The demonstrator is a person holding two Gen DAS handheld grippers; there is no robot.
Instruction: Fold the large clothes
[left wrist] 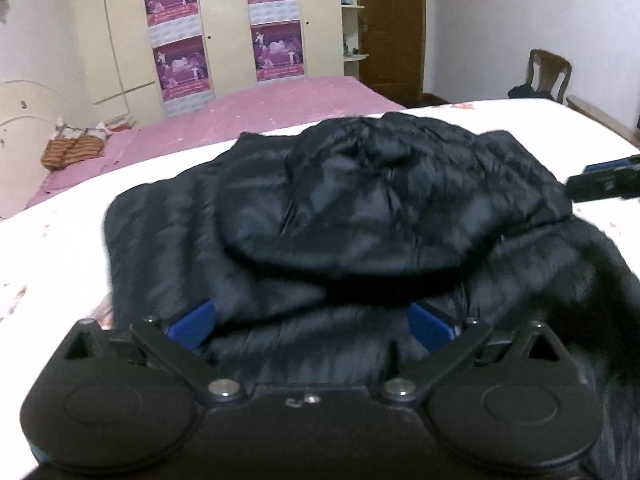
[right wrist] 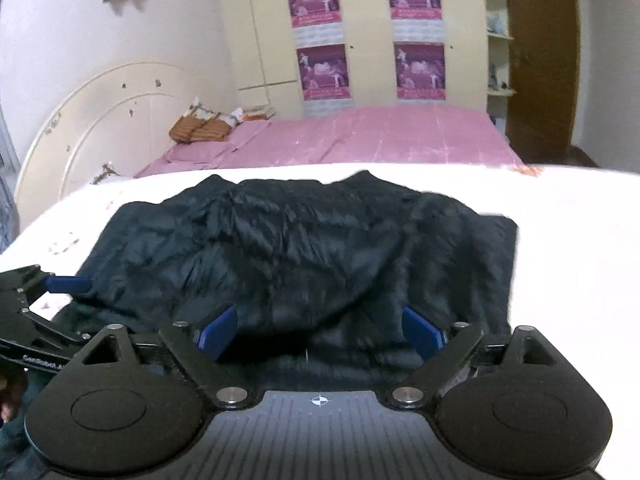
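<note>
A white-covered bed point(right wrist: 560, 260) carries the black padded jacket point(right wrist: 300, 248), lying rumpled across its middle with white cover bare on both sides and beyond the collar. Nearest, the left hand-held gripper point(left wrist: 312, 326) stands wide, its blue fingers point(left wrist: 192, 324) over the jacket's near folds and pinching nothing. The right hand-held gripper point(right wrist: 318, 330) is likewise spread wide and empty above the near hem (both views are blurred). Farther off lies a pink bed point(right wrist: 360, 136) with striped cushions point(right wrist: 200, 130), then a cream wardrobe point(right wrist: 368, 32) bearing purple posters point(right wrist: 316, 0). A wooden chair point(left wrist: 548, 74) stands at far right.
</note>
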